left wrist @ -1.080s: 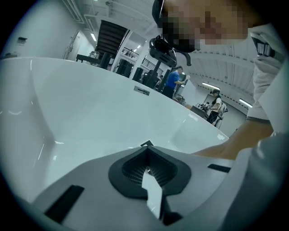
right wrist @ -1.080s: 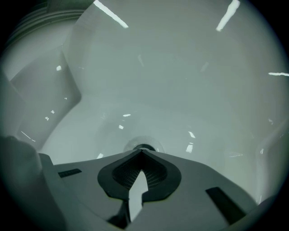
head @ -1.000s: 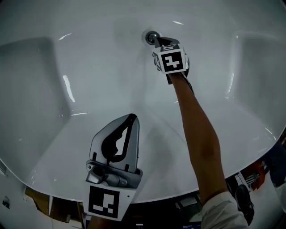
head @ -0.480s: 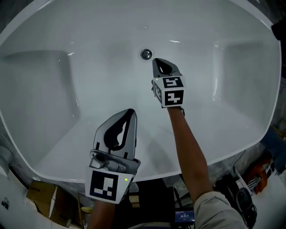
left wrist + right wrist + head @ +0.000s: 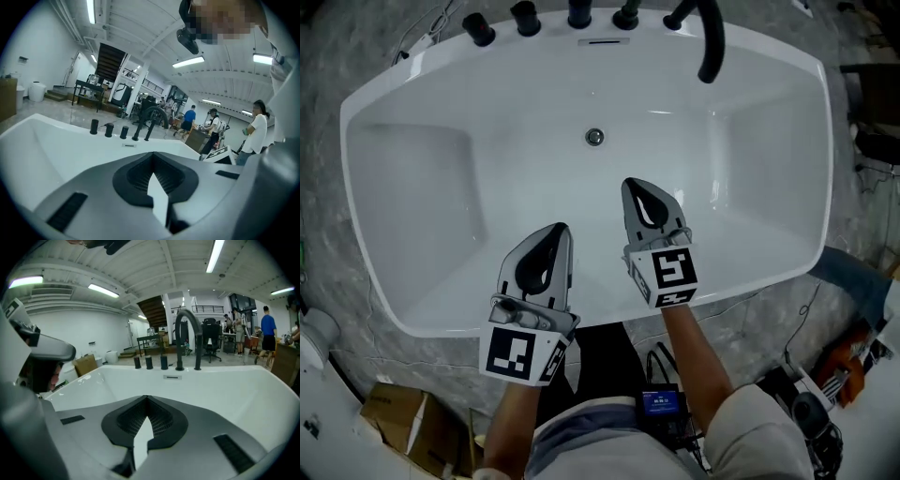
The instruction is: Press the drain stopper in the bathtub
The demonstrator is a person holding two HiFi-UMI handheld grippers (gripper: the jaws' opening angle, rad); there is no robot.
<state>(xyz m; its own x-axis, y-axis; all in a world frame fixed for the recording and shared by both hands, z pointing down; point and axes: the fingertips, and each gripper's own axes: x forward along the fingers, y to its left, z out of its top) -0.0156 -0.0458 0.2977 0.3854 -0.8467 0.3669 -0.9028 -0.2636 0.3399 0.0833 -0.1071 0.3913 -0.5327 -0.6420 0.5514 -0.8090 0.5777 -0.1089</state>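
Drain stopper (image 5: pixel 595 137) sits mid-floor of bathtub (image 5: pixel 412 187), toward tap end. Left gripper (image 5: pixel 560 228) and right gripper (image 5: pixel 629 184) on near side of stopper, well apart from it, above near wall and rim. Both have jaws closed tip to tip, nothing between. Basin round stopper bare, white, glossy. Black spout (image 5: pixel 710 42) and knobs (image 5: pixel 525 16) on rim beyond stopper. Grey stone floor (image 5: pixel 323 169) outside tub. Cardboard box (image 5: pixel 394 417) far off, near-left of stopper.

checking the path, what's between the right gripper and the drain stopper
Head view: only bare white bathtub floor between the right gripper and the drain stopper.
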